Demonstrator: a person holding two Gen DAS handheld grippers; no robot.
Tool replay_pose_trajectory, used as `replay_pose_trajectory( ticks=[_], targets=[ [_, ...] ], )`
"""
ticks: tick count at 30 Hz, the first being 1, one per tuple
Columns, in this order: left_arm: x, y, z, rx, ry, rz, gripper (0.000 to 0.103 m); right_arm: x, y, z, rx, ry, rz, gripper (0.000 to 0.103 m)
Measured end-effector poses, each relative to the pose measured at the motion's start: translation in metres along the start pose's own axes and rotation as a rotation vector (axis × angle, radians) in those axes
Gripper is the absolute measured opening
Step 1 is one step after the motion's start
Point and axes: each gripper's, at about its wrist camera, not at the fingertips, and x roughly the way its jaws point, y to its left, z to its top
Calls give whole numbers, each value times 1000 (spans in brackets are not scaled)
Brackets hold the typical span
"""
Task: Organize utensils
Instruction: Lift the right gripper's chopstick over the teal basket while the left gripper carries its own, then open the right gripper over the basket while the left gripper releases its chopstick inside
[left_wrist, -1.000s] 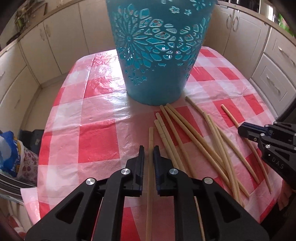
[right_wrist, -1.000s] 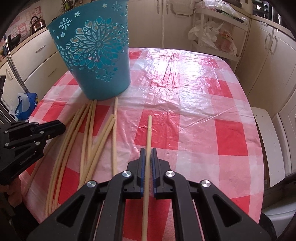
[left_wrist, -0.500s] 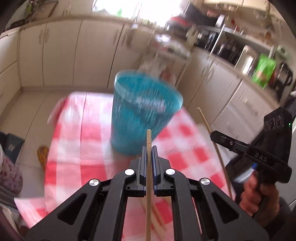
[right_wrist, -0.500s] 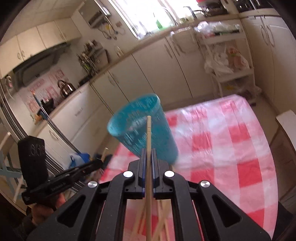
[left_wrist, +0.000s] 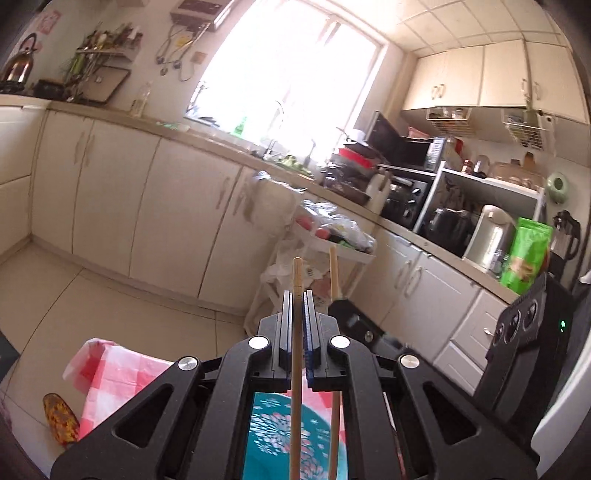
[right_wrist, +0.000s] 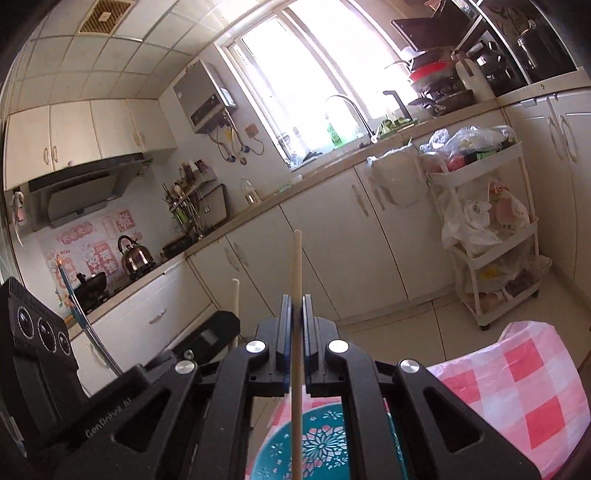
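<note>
1. Step in hand looks like dropping sticks into the teal basket (right_wrist: 325, 448), which sits at the bottom centre of both wrist views, under the black gripper frames, on the red-checked bench (right_wrist: 524, 391).
2. The left gripper (left_wrist: 297, 295) has its jaws pinching a wooden chopstick (left_wrist: 296, 354) that runs straight up the middle of the frame. The right gripper (right_wrist: 296, 299) is doing the same with its own chopstick (right_wrist: 296, 332).
3. To do it well, each lower tip probably needs to be over the basket's mouth before the jaws let go. The lower ends are hidden, so it's hard to say whether they're lined up yet.
4. Tipping each stick nearer to upright should help it slide in rather than bounce off the rim.
5. The two grippers are close together, so releasing one at a time seems safer.
6. Looks-wise: the sticks are thin, straight and pale wood with blunt tops. The basket is plastic, with white flower cut-outs.
</note>
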Motion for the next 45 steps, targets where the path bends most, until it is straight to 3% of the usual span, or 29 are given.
replay_pose_trajectory(
  ticks=[5, 10, 15, 18, 23, 31, 37, 40, 42, 44, 45],
  targets=[
    [20, 21, -22, -33, 33, 41, 5, 13, -9, -31, -43, 96, -28, 6],
    [18, 30, -24, -56, 23, 37, 5, 18, -15, -44, -66, 132, -37, 6],
    [11, 35, -14, -73, -7, 27, 5, 16, -22, -45, -22, 150, -35, 7],
    [10, 35, -7, -96, -36, 23, 5, 8, -28, -43, 3, 143, -36, 17],
    [11, 28, 6, -102, -74, 22, 5, -12, -35, -36, 23, 119, -38, 20],
    [19, 20, -33, 29, 59, 126, 5, -50, -59, -53, 30, 159, -111, 20],
    [9, 29, -62, 41, 125, 170, 5, -80, -72, -86, 31, 276, -160, 21],
    [-8, 28, -70, 68, 157, 197, 14, -91, -68, -104, -11, 354, -172, 21],
    [-31, 28, -74, 83, 171, 234, 32, -99, -67, -123, -36, 431, -169, 21],
    [-57, 27, -81, 97, 167, 282, 57, -103, -65, -140, -67, 492, -166, 21],
    [-72, 26, -91, 114, 181, 306, 60, -105, -64, -149, -83, 518, -171, 21]
  ],
)
